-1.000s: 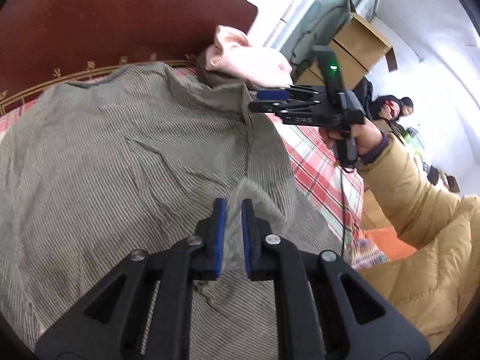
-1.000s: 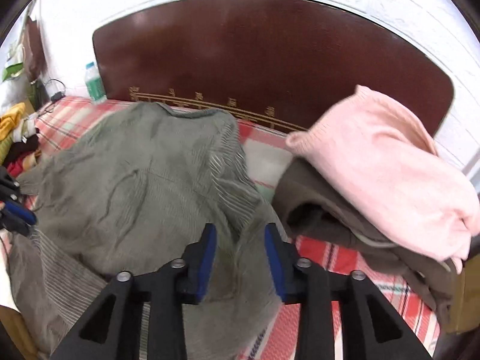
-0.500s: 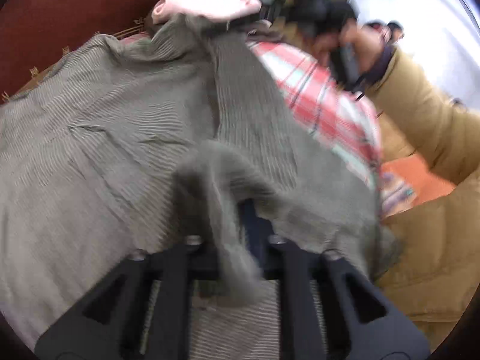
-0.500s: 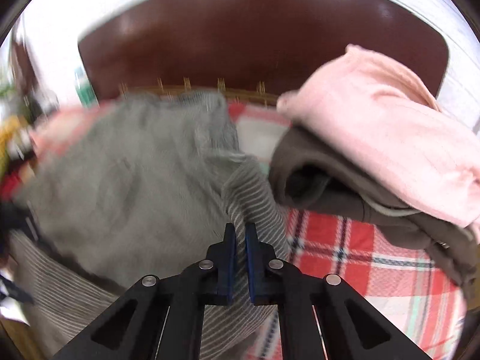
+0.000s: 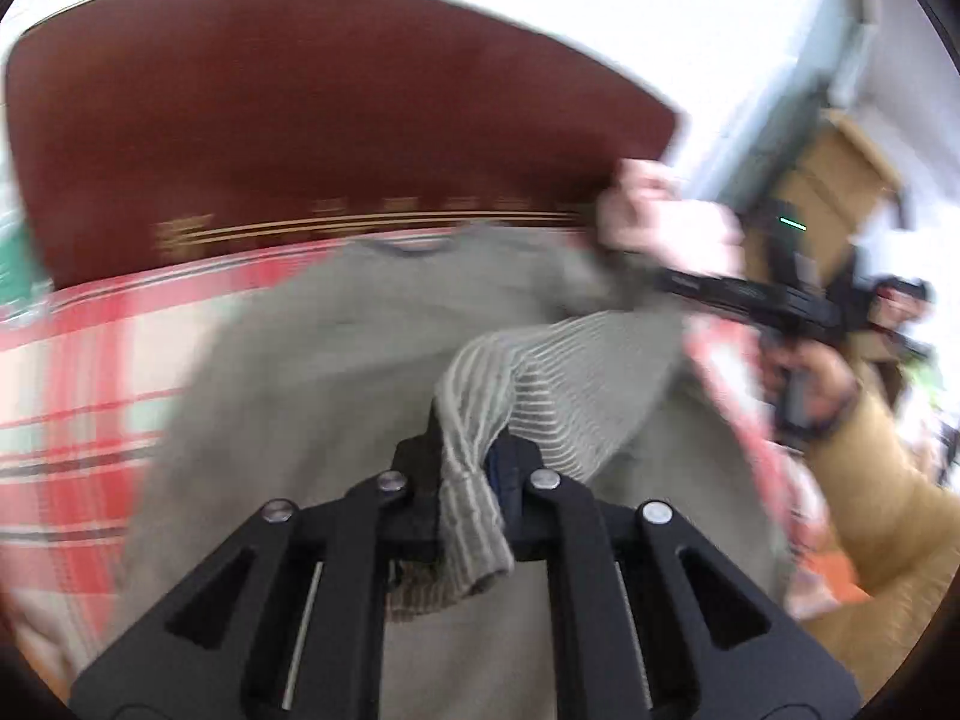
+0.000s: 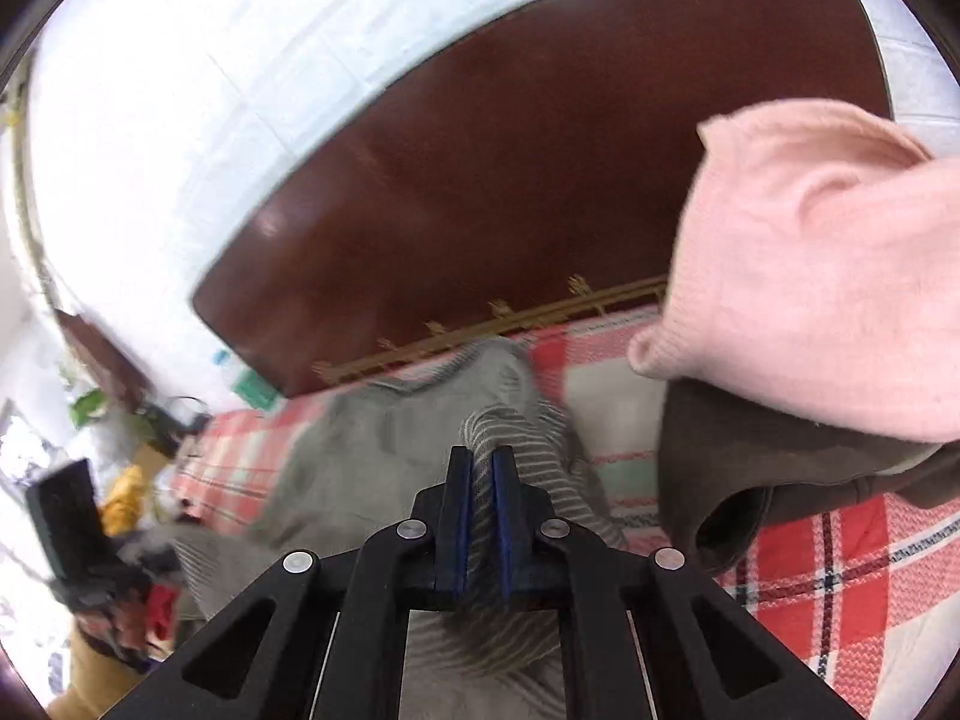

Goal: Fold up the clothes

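the grey-green striped shirt is a soft, finely ribbed knit, spread across the bed's red-and-white plaid sheet below the glossy dark red headboard. the left hand-held gripper is clamped shut on a bunched fold of the shirt's edge, the cloth draping limp over its black fingers. the right hand-held gripper has its blue-padded jaws closed to a narrow gap with a ridge of the same striped fabric pinched between them. beside it lies a fuzzy pink sweater on top of a dark brown garment, both folded into rounded bundles.

a second ago the right jaws stood well open over the flat shirt and the left ones held a narrow gap with no cloth; half a second ago both had closed on fabric. now both pinched edges are raised off the bed toward the headboard, and the left view is motion-blurred.
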Demonstrator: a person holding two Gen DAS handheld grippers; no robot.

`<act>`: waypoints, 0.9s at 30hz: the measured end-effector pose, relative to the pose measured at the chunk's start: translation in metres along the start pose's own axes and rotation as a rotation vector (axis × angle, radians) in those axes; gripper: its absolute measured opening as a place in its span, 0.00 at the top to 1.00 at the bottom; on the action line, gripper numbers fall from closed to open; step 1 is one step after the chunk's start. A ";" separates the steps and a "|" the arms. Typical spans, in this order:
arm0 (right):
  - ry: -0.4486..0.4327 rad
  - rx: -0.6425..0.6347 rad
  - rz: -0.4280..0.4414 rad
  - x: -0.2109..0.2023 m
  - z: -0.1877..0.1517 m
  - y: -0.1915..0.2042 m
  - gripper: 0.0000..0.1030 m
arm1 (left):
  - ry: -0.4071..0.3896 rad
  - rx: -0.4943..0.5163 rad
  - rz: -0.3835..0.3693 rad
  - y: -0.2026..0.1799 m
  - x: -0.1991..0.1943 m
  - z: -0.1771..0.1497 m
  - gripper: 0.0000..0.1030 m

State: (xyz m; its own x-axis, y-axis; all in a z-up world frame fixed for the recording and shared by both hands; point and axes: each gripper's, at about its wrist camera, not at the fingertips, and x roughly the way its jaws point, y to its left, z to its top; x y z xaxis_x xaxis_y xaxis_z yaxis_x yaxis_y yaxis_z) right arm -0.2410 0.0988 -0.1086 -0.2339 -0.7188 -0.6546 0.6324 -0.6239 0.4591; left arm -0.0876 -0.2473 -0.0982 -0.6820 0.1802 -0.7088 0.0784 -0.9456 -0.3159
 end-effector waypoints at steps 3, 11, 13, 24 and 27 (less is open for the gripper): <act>0.030 -0.008 -0.080 0.008 -0.009 -0.009 0.92 | 0.070 -0.051 0.033 0.023 0.026 -0.003 0.89; 0.073 -0.107 -0.144 0.014 -0.026 -0.004 0.82 | 0.158 -0.084 0.078 0.045 0.072 -0.013 0.89; 0.081 -0.170 -0.141 0.020 -0.032 0.010 0.77 | 0.150 -0.087 0.089 0.047 0.075 -0.010 0.89; 0.175 -0.424 -0.168 0.075 -0.058 0.062 0.78 | 0.107 -0.148 0.144 0.065 0.080 0.000 0.76; 0.197 -0.363 -0.190 0.098 -0.056 0.053 0.80 | 0.061 -0.182 0.167 0.072 0.068 0.000 0.33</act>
State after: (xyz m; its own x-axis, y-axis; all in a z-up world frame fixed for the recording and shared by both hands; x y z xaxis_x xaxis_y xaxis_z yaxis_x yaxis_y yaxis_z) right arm -0.1896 0.0124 -0.1822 -0.2480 -0.5075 -0.8252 0.8178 -0.5663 0.1025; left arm -0.1281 -0.3029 -0.1692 -0.6037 0.0472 -0.7958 0.3196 -0.9002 -0.2959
